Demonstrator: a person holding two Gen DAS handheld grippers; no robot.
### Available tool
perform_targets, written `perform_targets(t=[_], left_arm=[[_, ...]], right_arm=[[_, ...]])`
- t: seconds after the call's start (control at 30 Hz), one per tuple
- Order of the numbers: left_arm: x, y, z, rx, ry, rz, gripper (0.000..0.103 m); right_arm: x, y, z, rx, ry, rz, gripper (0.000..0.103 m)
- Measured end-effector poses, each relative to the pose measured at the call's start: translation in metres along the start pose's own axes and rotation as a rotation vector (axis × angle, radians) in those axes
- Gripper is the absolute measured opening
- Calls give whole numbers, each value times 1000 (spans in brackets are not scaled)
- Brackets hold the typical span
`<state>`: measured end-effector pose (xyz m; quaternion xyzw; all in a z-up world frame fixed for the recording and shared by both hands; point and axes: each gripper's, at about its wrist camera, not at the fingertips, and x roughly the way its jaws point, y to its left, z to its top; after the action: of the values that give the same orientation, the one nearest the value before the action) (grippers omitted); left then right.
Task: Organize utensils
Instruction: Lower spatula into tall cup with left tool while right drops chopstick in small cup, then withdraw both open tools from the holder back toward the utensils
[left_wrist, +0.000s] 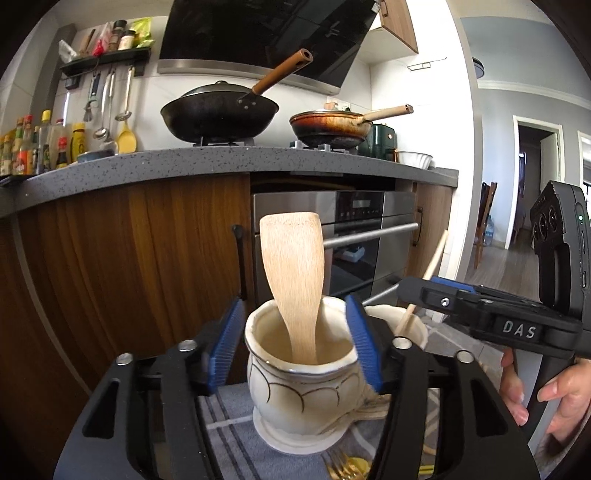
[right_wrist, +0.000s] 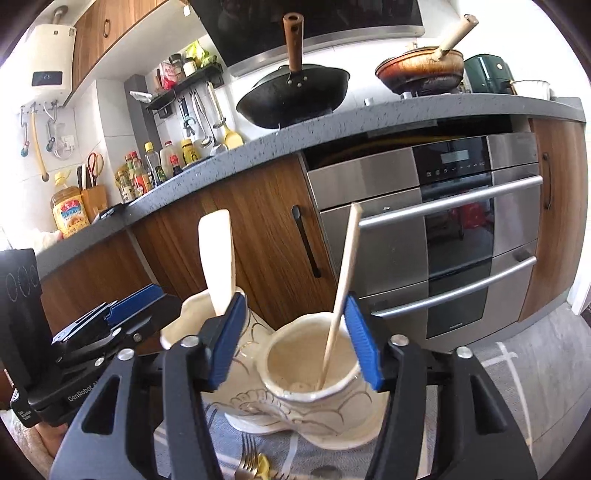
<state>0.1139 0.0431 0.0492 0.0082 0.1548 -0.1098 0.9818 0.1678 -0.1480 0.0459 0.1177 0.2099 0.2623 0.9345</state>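
Two cream ceramic cups joined on one base stand on a striped grey cloth (left_wrist: 225, 424). The left cup (left_wrist: 299, 384) holds a wooden spatula (left_wrist: 295, 266), blade up. The right cup (right_wrist: 314, 373) holds a thin wooden chopstick (right_wrist: 341, 295) that leans right. My left gripper (left_wrist: 295, 343) is open, with its blue pads on either side of the left cup's rim. My right gripper (right_wrist: 295, 339) is open around the right cup's rim, and the chopstick passes close to its right pad. Neither gripper holds anything. A gold fork (right_wrist: 251, 461) lies on the cloth in front of the cups.
Behind the cups are wooden cabinet doors (left_wrist: 147, 258) and a steel oven (right_wrist: 461, 240). A grey counter (left_wrist: 221, 162) above carries a black wok (left_wrist: 221, 114), a brown pan (left_wrist: 332, 127) and sauce bottles (left_wrist: 33, 147). Gold cutlery (left_wrist: 347, 469) lies at the cloth's front.
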Motion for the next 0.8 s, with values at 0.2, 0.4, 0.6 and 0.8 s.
perform_targets(t=[0.2, 0.4, 0.6, 0.8], left_arm=[[-24, -7, -3, 9, 41, 9, 79], [-45, -15, -9, 6, 67, 9, 87], [-64, -22, -17, -12, 107, 8, 89], [-84, -25, -33, -39, 134, 7, 90]], right_arm=[[-38, -4, -3, 18, -8, -22, 85], [-74, -2, -10, 8, -25, -30, 98], [-107, 6, -21, -19, -20, -33, 98], [-133, 11, -41, -60, -16, -95, 98]])
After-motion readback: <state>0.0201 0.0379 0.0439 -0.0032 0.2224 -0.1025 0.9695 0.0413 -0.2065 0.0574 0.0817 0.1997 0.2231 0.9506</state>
